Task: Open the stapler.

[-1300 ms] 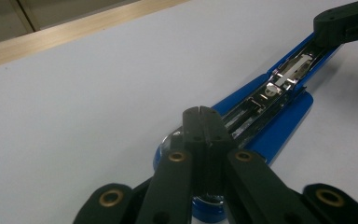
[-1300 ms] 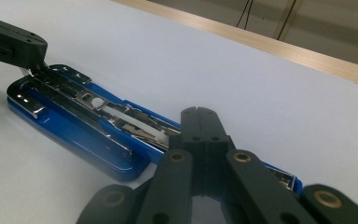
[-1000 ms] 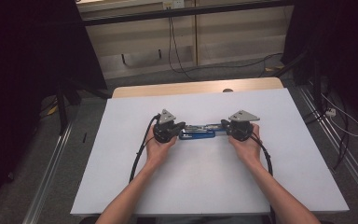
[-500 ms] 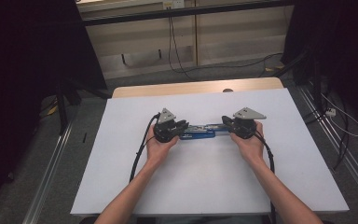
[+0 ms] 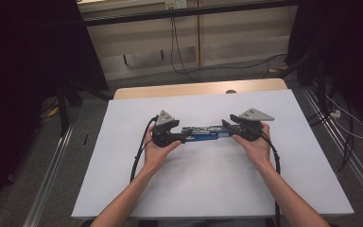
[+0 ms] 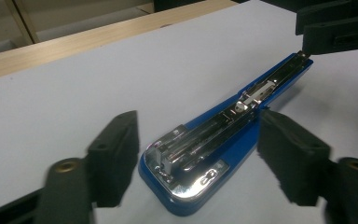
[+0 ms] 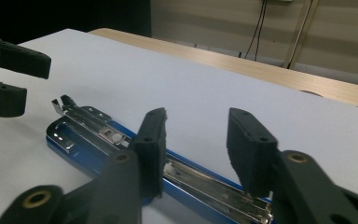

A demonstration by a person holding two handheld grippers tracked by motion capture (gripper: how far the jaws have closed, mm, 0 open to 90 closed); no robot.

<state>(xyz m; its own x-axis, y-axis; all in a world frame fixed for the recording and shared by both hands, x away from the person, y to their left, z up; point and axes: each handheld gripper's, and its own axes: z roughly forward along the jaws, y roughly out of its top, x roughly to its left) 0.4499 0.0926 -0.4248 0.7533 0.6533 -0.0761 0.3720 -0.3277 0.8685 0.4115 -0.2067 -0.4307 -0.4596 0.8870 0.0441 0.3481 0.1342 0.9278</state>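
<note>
Item one: a blue stapler [image 5: 202, 134], which we take as our landmark. It lies flat on the white table [image 5: 208, 189], opened out full length so that its chrome staple channel [image 6: 214, 128] faces up. In the high view it runs left to right across the middle of the sheet, between the two grippers.

Item two: the left gripper [image 5: 182, 137], held in the left hand [image 5: 158, 149] at the stapler's left end. In the left gripper view we see its jaws spread wide, one on either side of that blunt chrome-tipped end [image 6: 182, 175], neither touching it.

Item three: the right gripper [image 5: 227, 126], held in the right hand [image 5: 255, 144] at the stapler's right end. In the right gripper view we see its jaws parted and standing over the blue base [image 7: 182, 189] and its channel; we cannot tell whether either pad touches the stapler. The far end of the stapler, with its bent metal tabs [image 7: 64, 103], lies near the left gripper's jaws at that view's left edge.

Item four: a black cable [image 5: 139, 151] trailing from the left gripper, down the table on the stapler's near-left side.

Item five: a wooden strip [image 5: 198, 88] beyond the stapler, along the table's far edge.
</note>
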